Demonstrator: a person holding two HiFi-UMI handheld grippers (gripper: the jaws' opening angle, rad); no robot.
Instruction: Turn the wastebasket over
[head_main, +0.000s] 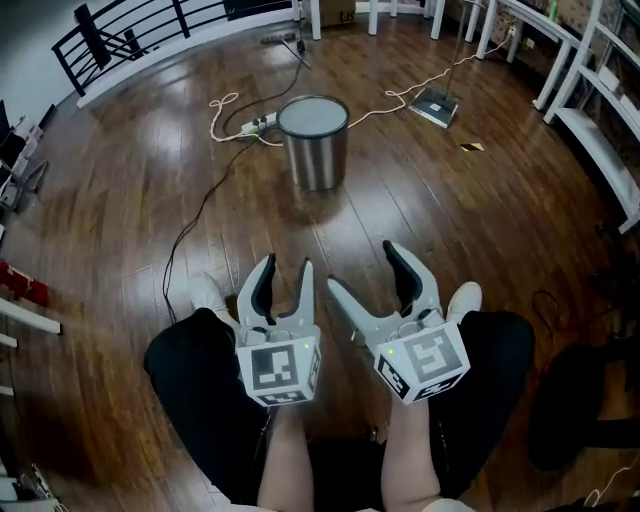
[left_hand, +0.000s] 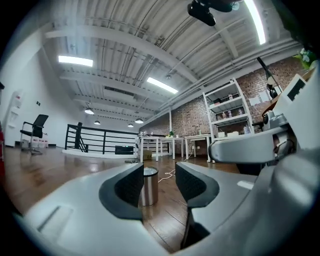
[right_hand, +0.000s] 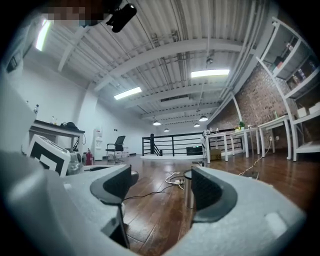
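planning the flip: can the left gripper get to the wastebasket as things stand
Probably yes, after moving forward. The left gripper, jaws apart and empty, is well short of the wastebasket, but only bare floor lies between them.

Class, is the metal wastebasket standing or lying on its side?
Standing: the wastebasket rests on one end on the floor, round top facing up.

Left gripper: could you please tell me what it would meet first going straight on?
Probably the wastebasket, framed between the open jaws of the left gripper; only floor shows before it.
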